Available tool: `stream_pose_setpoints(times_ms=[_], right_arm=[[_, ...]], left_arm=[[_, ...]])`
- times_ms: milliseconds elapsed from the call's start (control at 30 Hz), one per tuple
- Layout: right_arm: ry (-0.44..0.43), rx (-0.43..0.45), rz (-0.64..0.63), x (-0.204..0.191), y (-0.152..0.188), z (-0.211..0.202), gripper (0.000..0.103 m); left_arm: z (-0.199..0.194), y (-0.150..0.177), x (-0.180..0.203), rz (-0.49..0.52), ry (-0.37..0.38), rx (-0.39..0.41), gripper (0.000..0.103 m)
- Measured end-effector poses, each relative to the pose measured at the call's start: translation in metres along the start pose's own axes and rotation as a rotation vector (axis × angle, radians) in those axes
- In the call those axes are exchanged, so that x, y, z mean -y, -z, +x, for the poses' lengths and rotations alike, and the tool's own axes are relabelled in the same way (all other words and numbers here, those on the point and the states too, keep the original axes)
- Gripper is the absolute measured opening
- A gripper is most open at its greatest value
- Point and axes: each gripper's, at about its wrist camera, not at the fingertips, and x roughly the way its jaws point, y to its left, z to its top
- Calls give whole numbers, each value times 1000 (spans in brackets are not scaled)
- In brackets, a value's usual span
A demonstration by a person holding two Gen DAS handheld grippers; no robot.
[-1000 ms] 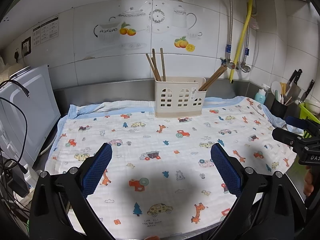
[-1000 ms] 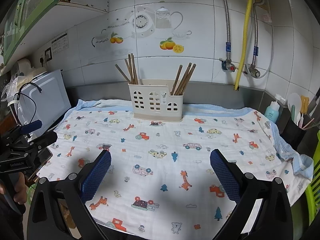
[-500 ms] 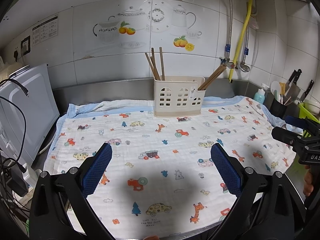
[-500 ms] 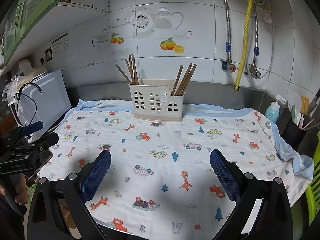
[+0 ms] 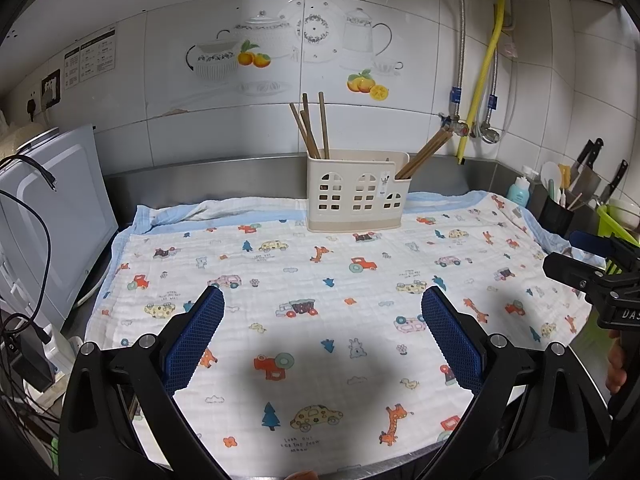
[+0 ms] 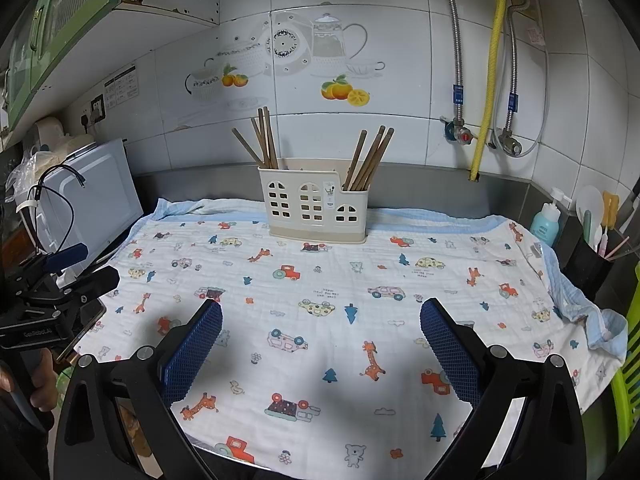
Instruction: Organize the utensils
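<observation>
A cream utensil holder (image 5: 356, 192) (image 6: 316, 208) stands at the back of the patterned cloth (image 5: 320, 280) (image 6: 340, 280). Wooden chopsticks lean in its left compartment (image 5: 312, 128) (image 6: 262, 140) and in its right compartment (image 5: 424, 154) (image 6: 370, 156). My left gripper (image 5: 322, 300) is open and empty, held over the near part of the cloth. My right gripper (image 6: 320, 312) is open and empty, also over the near part. Each shows at the edge of the other's view: the right one (image 5: 592, 276), the left one (image 6: 60, 280).
A grey appliance with cables (image 5: 48, 216) stands at the left. At the right are a black pot of tools (image 6: 588, 264), a blue bottle (image 6: 546, 220), knives (image 5: 588, 164) and a green rack (image 6: 632, 360). Pipes and taps (image 6: 484, 80) run down the tiled wall.
Both grippers stay open and empty. The left view has drifted slightly; nothing on the cloth has moved.
</observation>
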Motion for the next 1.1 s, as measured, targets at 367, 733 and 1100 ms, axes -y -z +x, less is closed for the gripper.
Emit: stream_pose_setpoints(times_ms=[367, 733, 1100], right_arm=[[-1, -2, 1, -1, 1, 0, 96], [0, -6, 1, -2, 2, 1, 96], [-4, -5, 0, -1, 2, 3, 96]], left_arm=[[3, 3, 1, 0, 2, -8, 98], [5, 3, 0, -3, 1, -11, 98], [5, 4, 1, -2, 1, -11, 98]])
